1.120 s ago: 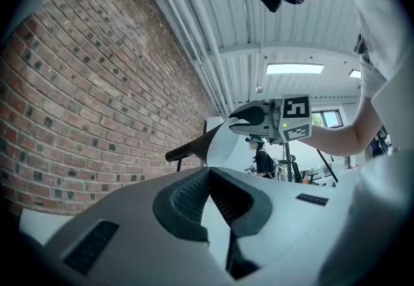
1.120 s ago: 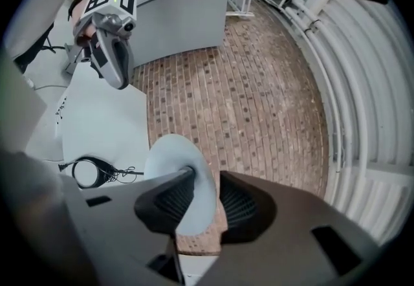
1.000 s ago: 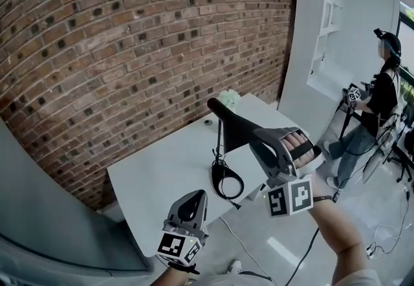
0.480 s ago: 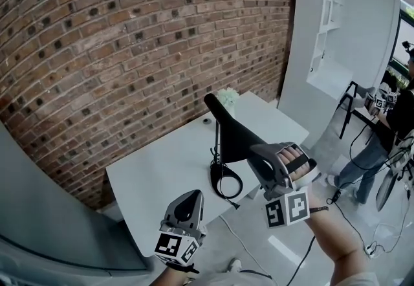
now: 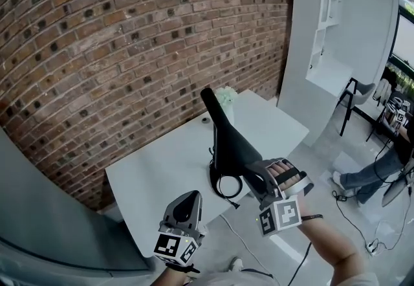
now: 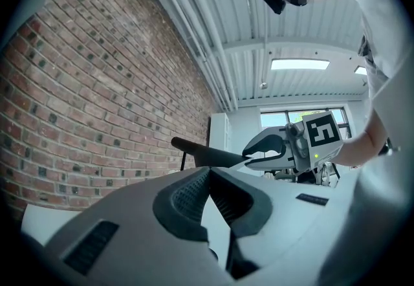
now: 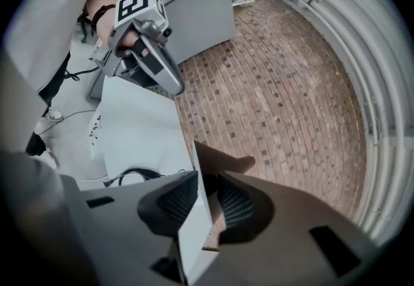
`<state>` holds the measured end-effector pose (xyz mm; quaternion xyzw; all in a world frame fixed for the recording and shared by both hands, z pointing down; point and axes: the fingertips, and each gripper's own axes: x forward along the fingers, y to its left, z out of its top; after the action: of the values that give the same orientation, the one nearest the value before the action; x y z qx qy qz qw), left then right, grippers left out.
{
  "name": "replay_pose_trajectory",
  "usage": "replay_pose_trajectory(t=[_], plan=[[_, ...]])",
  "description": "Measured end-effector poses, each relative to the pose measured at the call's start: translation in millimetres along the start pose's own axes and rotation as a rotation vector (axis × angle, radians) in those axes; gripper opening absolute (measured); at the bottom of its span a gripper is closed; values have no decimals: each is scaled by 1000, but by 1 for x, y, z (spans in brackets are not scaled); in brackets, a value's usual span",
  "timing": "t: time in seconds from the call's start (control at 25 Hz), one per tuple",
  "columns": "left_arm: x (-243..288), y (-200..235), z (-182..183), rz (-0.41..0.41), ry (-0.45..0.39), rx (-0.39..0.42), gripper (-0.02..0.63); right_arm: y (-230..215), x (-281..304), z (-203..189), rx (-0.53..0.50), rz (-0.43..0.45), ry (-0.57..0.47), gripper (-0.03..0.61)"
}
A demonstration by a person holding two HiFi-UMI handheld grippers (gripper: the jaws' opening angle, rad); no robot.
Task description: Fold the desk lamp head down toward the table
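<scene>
The black desk lamp head (image 5: 223, 132) slopes from its far tip down to my right gripper (image 5: 257, 173), which is shut on its near end; the jaws have just been closing with the head between them. In the right gripper view the head (image 7: 225, 165) runs between the ribbed pads, its pale face edge-on. The lamp's thin stem and coiled black cable (image 5: 226, 185) rest on the white table (image 5: 162, 168). My left gripper (image 5: 193, 198) hovers at the table's near edge, jaws together and holding nothing; in its own view I see the lamp head (image 6: 207, 153) and the right gripper (image 6: 272, 147).
A brick wall (image 5: 129, 39) runs behind the table. A small vase of pale flowers (image 5: 226, 97) stands at the table's far edge. A tall white shelf unit (image 5: 317, 32) stands to the right, and a person's legs (image 5: 375, 171) and floor cables beyond it.
My right gripper has sunk with the lamp head, whose near end now hangs lower and steeper. The left gripper has stayed put. The person at the right has moved towards the frame's edge.
</scene>
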<state>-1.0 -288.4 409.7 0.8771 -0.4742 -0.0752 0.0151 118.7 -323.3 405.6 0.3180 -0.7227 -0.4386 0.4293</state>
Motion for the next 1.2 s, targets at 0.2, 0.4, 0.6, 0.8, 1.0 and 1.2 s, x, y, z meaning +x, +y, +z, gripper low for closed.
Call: replay_pose_trajectory(t=[0.2, 0.4, 0.6, 0.8, 1.0, 1.2], plan=[[0, 1, -5, 6, 8, -2, 8, 17, 5, -5, 33, 29, 2, 91], [1, 3, -6, 14, 12, 10, 8, 25, 8, -7, 71, 34, 2, 91], [2, 4, -10, 16, 19, 13, 8, 48, 25, -14, 61, 100, 27, 91], [2, 8, -12, 29, 26, 12, 8, 69, 43, -23, 57, 179, 46, 91], [1, 12, -14, 43, 30, 13, 8, 76, 55, -27, 59, 206, 48, 91], [-1, 18, -17, 69, 35, 12, 8, 85, 67, -31, 53, 237, 47, 91]])
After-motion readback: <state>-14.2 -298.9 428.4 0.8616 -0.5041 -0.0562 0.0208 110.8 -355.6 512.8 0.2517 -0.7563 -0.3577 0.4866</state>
